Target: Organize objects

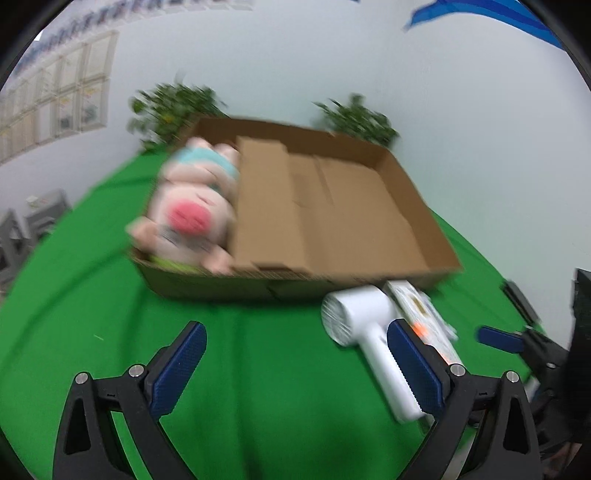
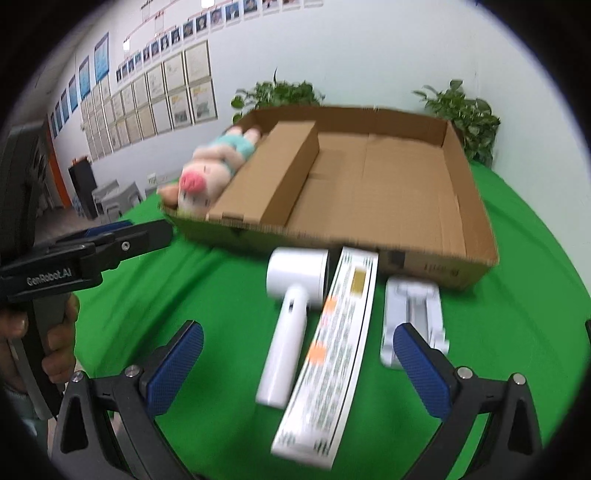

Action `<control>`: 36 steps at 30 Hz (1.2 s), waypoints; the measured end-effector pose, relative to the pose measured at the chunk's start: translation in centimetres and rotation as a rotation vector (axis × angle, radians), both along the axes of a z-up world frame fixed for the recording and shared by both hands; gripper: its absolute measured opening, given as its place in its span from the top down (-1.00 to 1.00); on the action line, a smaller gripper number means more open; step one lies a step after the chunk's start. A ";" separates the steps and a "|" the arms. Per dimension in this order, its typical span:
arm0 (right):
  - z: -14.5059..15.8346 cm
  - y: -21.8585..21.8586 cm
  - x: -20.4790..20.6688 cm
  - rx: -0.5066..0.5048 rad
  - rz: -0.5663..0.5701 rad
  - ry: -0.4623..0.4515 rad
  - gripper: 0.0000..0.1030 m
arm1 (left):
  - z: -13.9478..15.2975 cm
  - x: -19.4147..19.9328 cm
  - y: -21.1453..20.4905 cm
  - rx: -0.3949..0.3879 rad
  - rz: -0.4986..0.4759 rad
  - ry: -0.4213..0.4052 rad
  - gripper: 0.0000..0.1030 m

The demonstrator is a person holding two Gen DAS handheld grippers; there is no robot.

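- The left tongs are wide open, holding nothing.
- The right tongs are wide open too.
- The white hair dryer and long box lie between them on the green counter.
- The toy pig lies in the cardboard box.

Looks like an office or lab room set up for recording, not a home. Work surface is a table under a bright green cloth, chroma-key style. Pale plain wall behind it. At 10 o'clock in the right wrist view, rows of framed documents with small portrait photos lined up above them, like an institutional display board. Two potted plants at 12 and 2 o'clock against the wall. Grey stools or chairs and a dark cabinet at 9 o'clock on a bare floor.
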State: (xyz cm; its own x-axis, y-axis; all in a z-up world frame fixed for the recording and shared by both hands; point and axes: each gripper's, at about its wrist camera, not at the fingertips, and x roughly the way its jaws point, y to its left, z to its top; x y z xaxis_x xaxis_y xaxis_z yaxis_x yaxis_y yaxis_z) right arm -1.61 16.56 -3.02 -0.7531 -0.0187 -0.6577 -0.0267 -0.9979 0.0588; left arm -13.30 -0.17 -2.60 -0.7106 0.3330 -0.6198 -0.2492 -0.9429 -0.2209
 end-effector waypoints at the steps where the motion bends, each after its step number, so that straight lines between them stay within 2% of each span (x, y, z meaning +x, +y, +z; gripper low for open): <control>1: -0.3 -0.1 0.5 -0.008 0.003 -0.014 -0.99 | -0.4 0.0 0.4 0.019 -0.026 -0.022 -0.93; 4: -0.2 -0.7 1.8 -0.035 0.029 -0.004 -0.98 | -1.7 -0.4 1.3 0.085 -0.091 -0.093 -0.93; 8: -0.1 -2.6 2.8 -0.050 0.156 0.024 -0.93 | -3.3 -1.6 2.0 0.164 -0.137 -0.177 -0.92; 12: -1.0 -3.9 1.6 -0.114 0.228 -0.005 -0.72 | -4.5 -3.8 2.8 0.248 -0.218 -0.269 -0.90; 15: -2.3 -3.9 0.3 -0.106 0.191 -0.046 -0.66 | -5.3 -5.2 3.4 0.284 -0.236 -0.321 -0.90; 22: -2.4 -1.7 0.0 0.037 0.072 -0.058 -0.65 | -6.7 -7.2 4.9 0.354 -0.290 -0.394 -0.89; 25: -2.2 -0.7 -0.3 0.022 0.039 -0.064 -0.65 | -7.6 -7.9 5.7 0.372 -0.303 -0.427 -0.79; 26: -2.2 -1.0 -0.5 0.013 0.050 -0.069 -0.65 | -7.9 -8.2 5.9 0.380 -0.304 -0.442 -0.72; 28: -2.5 -1.9 -1.0 0.008 0.086 -0.076 -0.64 | -8.4 -8.8 5.9 0.402 -0.299 -0.461 -0.70; 30: -3.2 -2.8 -1.5 0.005 0.111 -0.093 -0.48 | -8.6 -9.4 5.9 0.412 -0.297 -0.464 -0.70; 32: -4.0 -3.3 -2.3 0.066 0.075 -0.112 -0.16 | -8.9 -9.9 6.0 0.416 -0.300 -0.473 -0.67; 33: -4.1 -3.4 -2.8 0.080 0.062 -0.114 -0.10 | -9.1 -10.2 6.1 0.419 -0.303 -0.482 -0.62; 35: -4.4 -3.1 -3.8 0.068 0.046 -0.135 0.22 | -9.5 -10.5 6.3 0.425 -0.308 -0.497 -0.60; 36: -4.6 -2.8 -4.3 0.061 0.034 -0.156 0.32 | -9.7 -10.6 6.2 0.428 -0.305 -0.502 -0.60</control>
